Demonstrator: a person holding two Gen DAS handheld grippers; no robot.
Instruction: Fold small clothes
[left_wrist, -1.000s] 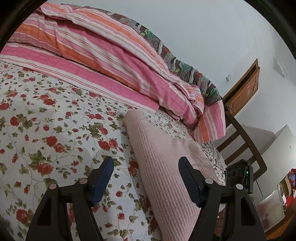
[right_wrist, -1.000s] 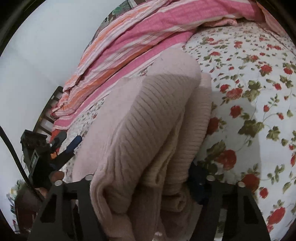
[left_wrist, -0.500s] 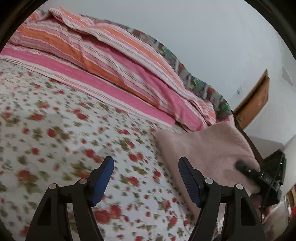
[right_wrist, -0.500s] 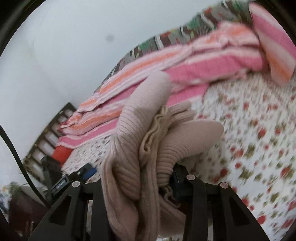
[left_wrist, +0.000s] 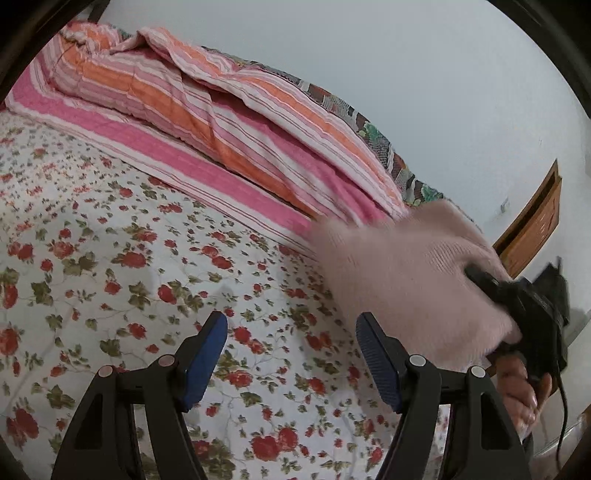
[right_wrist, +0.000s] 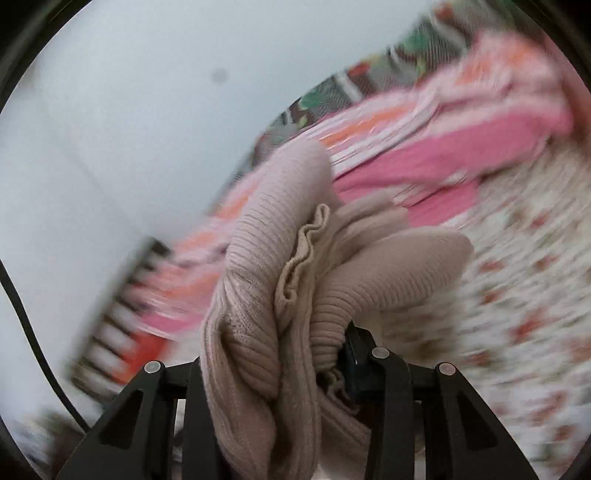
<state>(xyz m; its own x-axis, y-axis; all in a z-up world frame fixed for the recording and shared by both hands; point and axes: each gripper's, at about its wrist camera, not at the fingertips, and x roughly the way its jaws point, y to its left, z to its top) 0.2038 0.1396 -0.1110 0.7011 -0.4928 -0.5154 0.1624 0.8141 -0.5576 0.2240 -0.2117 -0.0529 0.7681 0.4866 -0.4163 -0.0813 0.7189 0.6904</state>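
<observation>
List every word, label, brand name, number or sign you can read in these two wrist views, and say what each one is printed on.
None can be read.
The pink knit garment, clamped in the right gripper, shows no tag or print.
The floral bedsheet and striped quilt carry patterns only.
The open left gripper bears no marking.

The left hand-held gripper (left_wrist: 291, 354) hangs with its blue-padded fingers (left_wrist: 205, 350) spread wide and nothing between them. The right hand-held gripper (right_wrist: 273, 373) is clamped tight on a thick bunch of knit fabric, and in the left wrist view the person's right hand (left_wrist: 521, 384) grips its handle.
</observation>
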